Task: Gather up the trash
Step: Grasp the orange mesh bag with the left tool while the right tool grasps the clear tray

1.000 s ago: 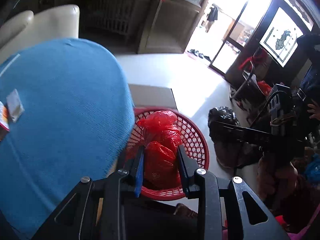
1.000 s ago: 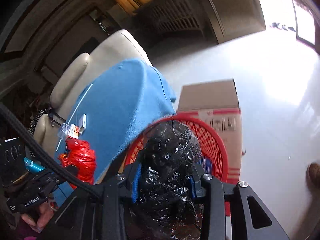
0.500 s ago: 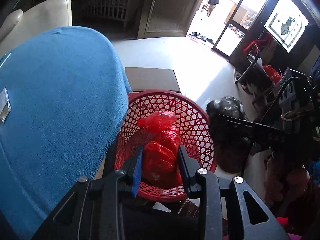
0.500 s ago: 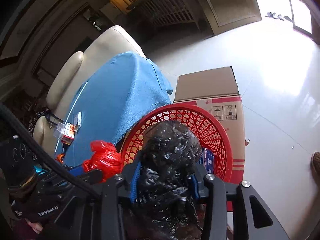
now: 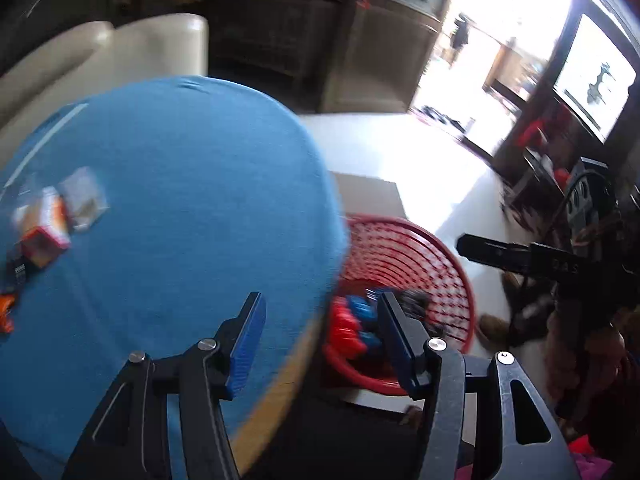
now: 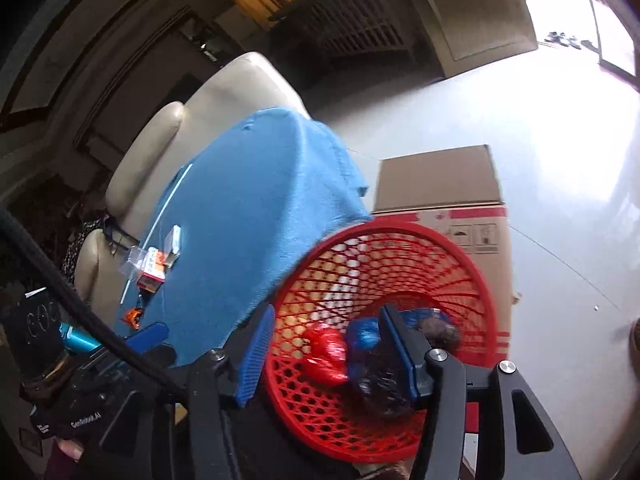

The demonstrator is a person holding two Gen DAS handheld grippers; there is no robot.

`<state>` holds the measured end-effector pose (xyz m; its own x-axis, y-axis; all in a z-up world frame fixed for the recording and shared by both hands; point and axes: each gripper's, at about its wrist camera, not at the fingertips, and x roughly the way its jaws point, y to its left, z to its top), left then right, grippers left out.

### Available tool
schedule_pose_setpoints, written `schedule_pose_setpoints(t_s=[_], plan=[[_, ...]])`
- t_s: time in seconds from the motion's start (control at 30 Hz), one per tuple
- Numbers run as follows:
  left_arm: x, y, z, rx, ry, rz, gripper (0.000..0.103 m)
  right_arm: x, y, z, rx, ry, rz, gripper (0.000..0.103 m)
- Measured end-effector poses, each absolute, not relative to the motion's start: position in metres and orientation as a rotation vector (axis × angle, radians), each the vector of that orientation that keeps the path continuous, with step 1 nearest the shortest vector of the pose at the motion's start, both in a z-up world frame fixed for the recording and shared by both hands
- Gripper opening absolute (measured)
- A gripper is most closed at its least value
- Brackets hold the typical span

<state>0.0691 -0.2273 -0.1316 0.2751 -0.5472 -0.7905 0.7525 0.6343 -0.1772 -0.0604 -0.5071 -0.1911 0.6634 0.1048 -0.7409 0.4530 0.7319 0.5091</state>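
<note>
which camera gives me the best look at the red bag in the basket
The right wrist view. There the red bag lies in plain sight inside the basket, between the open fingers, beside a black bag. The left wrist view is blurred, and its right finger and the blue cloth crowd the red bag.

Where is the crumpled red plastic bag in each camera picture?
Left wrist view: the crumpled red plastic bag lies low in the round red mesh plastic basket, lower middle of the picture, just left of the claw's right finger.
Right wrist view: the bag lies in the basket, lower middle, between the open claw's fingers but untouched.
Shared landmark: the blue cloth-covered round table left of the basket.
</note>
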Motion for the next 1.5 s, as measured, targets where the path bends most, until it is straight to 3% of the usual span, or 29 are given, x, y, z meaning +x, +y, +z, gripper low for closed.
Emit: schedule_pose_setpoints(t_s=[0.23,0.47,0.63,0.77,1.07,1.37,1.5], plan=[[0.108,-0.131,-0.114,0.144,0.861,-0.603,0.066,0.005,-0.457,-0.171,0.671,0.831,-0.052,0.058],[0.152,-0.011,-0.132,-0.014,0.914,-0.274,0.066,0.094,-0.38,-0.146,0.547,0.838,0.181,0.058],[0.178,0.031,-0.133,-0.12,0.933,-0.155,0.067,0.158,-0.331,-0.141,0.438,0.87,0.288,0.06],[0.208,0.038,-0.14,-0.185,0.978,-0.126,0.069,0.201,-0.297,-0.143,0.367,0.873,0.358,0.068],[0.279,0.039,-0.17,-0.352,1.076,-0.051,0.069,0.286,-0.253,-0.147,0.23,0.868,0.459,0.073],[0.301,0.031,-0.208,-0.367,1.139,0.021,0.068,0.342,-0.214,-0.171,0.096,0.922,0.545,0.075],[0.301,0.029,-0.21,-0.334,1.105,0.011,0.049,0.351,-0.193,-0.189,-0.01,0.966,0.563,0.075]])
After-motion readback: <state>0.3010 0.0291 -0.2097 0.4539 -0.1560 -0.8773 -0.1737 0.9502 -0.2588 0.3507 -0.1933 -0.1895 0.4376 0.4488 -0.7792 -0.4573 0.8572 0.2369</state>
